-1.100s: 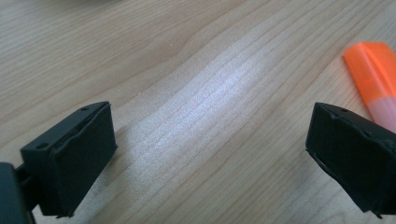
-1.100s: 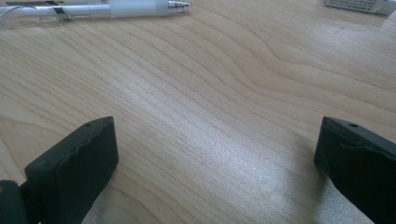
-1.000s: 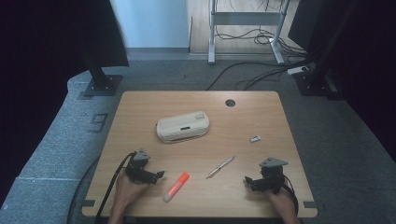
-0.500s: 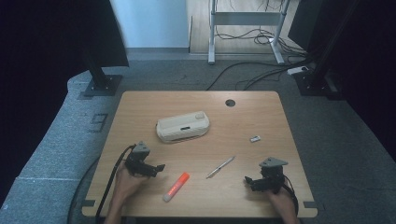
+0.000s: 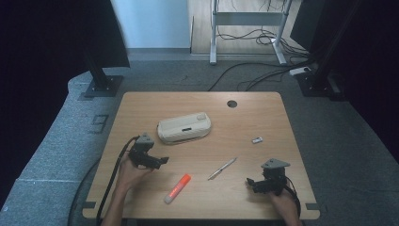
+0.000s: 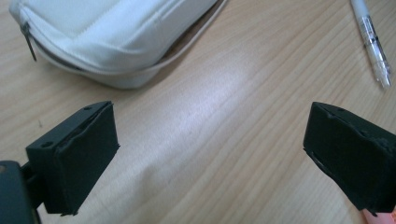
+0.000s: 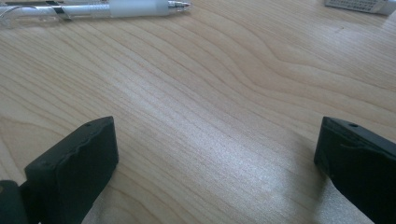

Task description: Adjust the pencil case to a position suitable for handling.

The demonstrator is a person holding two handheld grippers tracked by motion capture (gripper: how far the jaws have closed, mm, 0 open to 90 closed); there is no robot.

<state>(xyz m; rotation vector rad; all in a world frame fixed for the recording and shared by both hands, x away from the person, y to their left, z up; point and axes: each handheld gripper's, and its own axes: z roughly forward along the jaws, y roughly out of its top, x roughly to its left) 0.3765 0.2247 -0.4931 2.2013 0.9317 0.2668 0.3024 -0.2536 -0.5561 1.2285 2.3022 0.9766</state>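
I see my left hand-held gripper (image 5: 160, 161) low over the wooden surface (image 5: 263, 117), jaws spread wide with bare wood between them; the white zip pouch (image 5: 184, 127) lies just beyond it, filling the upper left of the left gripper view. My right hand-held gripper (image 5: 251, 184) sits near the front right edge, jaws likewise wide apart and holding nothing. Between the two lie an orange marker (image 5: 177, 188) and a clear pen (image 5: 222, 168), well apart from a small white item (image 5: 257, 140) farther back.
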